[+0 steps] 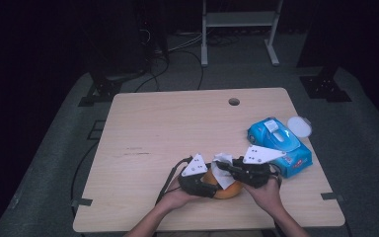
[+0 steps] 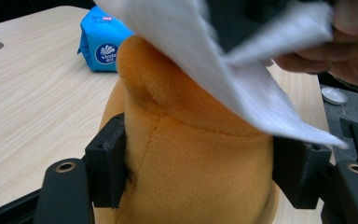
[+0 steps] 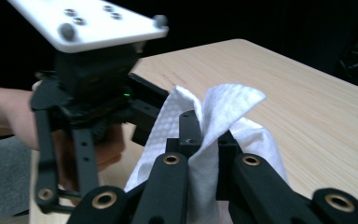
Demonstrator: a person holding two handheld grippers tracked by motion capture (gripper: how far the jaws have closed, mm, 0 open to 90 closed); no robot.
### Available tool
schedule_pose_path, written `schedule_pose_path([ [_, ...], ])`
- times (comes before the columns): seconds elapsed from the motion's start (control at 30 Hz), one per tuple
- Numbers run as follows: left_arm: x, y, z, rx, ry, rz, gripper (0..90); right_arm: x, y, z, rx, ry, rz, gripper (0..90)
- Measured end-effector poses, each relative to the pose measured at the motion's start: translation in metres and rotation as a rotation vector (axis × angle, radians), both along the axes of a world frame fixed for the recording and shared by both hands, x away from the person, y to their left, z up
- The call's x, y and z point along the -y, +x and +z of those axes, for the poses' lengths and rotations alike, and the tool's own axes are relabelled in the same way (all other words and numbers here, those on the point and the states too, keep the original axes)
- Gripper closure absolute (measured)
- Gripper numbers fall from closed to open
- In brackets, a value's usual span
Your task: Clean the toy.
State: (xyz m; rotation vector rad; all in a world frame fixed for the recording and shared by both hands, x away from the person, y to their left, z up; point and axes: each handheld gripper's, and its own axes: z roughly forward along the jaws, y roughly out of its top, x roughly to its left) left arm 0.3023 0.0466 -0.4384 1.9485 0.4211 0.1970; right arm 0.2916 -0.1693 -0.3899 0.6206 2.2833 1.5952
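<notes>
Orange plush toy (image 1: 225,189): near the front edge of the table, a little right of centre, between the two grippers. In the left gripper view its soft body (image 2: 191,154) sits between the two black jaws, both pads pressed into the fabric.

White wipe (image 1: 221,170): draped over the top of the toy, one flap rising free. In the right gripper view the sheet (image 3: 214,121) is bunched and folded upward.

Left gripper (image 1: 203,183): clamped on the toy at its left side, hand behind it toward the front edge.

Right gripper (image 1: 232,170): jaws pressed together, pinching the wipe; the cloth stands up between the jaw tips (image 3: 203,140). Its hand lies just right of the toy.

Blue wipes pack (image 1: 279,146): right of the right gripper, close to it, lying slantwise near the table's right edge, flap lid on top.

White round lid (image 1: 299,126): just beyond the pack, overhanging the right edge.

Table (image 1: 168,128): light wood, rounded corners, a cable hole (image 1: 234,101) near the far edge. Bare surface runs across the whole left half and the far middle; room is tight to the right of the grippers and toward the front edge.
</notes>
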Motion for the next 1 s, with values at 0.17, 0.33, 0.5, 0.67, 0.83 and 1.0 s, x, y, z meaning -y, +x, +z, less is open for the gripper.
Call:
schedule_pose_path([
  [0.17,-0.007,0.006,-0.001,-0.034,-0.028,0.016,29.8,0.014,0.003,-0.002,-0.008,0.000,-0.049,85.9],
  [0.33,-0.004,0.004,0.000,-0.032,-0.023,0.021,29.5,0.016,-0.003,-0.004,-0.008,0.000,-0.038,85.8],
  [0.5,0.005,-0.006,0.001,0.036,0.025,-0.013,29.5,0.000,-0.007,-0.002,-0.003,-0.007,0.027,85.9],
  [0.67,0.006,-0.011,0.000,0.070,0.039,-0.039,29.8,0.001,-0.001,0.000,-0.012,-0.007,0.011,85.9],
  [0.83,-0.002,-0.006,-0.001,0.049,0.019,-0.038,29.7,0.013,0.004,-0.002,-0.022,-0.005,-0.048,85.9],
  [1.0,-0.010,0.000,-0.002,0.024,0.005,-0.041,29.7,0.027,0.006,-0.009,-0.056,0.009,-0.070,85.9],
])
